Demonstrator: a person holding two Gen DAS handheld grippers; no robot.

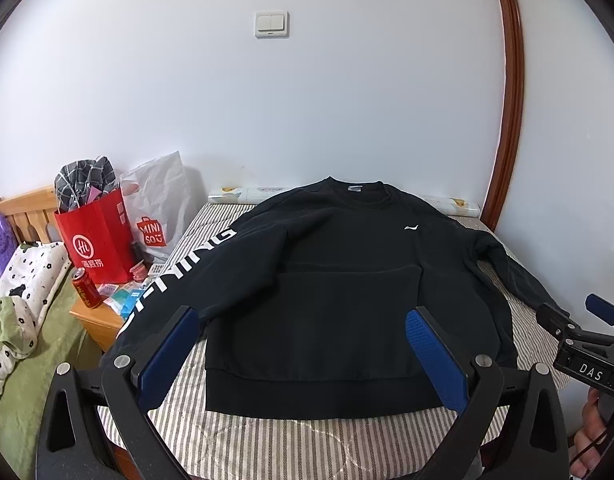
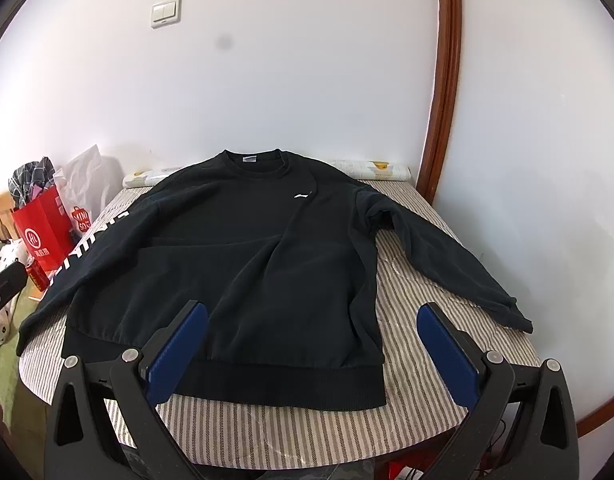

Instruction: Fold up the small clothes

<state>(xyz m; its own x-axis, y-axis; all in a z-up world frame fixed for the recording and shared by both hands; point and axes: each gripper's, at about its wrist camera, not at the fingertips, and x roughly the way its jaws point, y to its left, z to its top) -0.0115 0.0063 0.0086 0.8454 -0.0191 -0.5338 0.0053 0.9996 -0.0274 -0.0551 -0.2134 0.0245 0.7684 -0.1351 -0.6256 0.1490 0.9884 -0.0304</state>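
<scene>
Both views are bright and evenly lit by soft daylight, with faint shadows on the white wall (image 2: 267, 80). Fisheye distortion bows the wooden door frame (image 1: 511, 92) and darkens the corners. The black sweatshirt (image 2: 235, 248) loses detail; a dark smudge (image 2: 225, 42) marks the right wrist view.

A black sweatshirt (image 2: 243, 248) lies flat, front up, on a striped cover (image 2: 427, 280), hem toward the camera and both sleeves spread. The right gripper (image 2: 313, 350) hovers over the hem, jaws wide, nothing between them. At far left stands a red bag (image 2: 43, 232), its print hard to read.
</scene>
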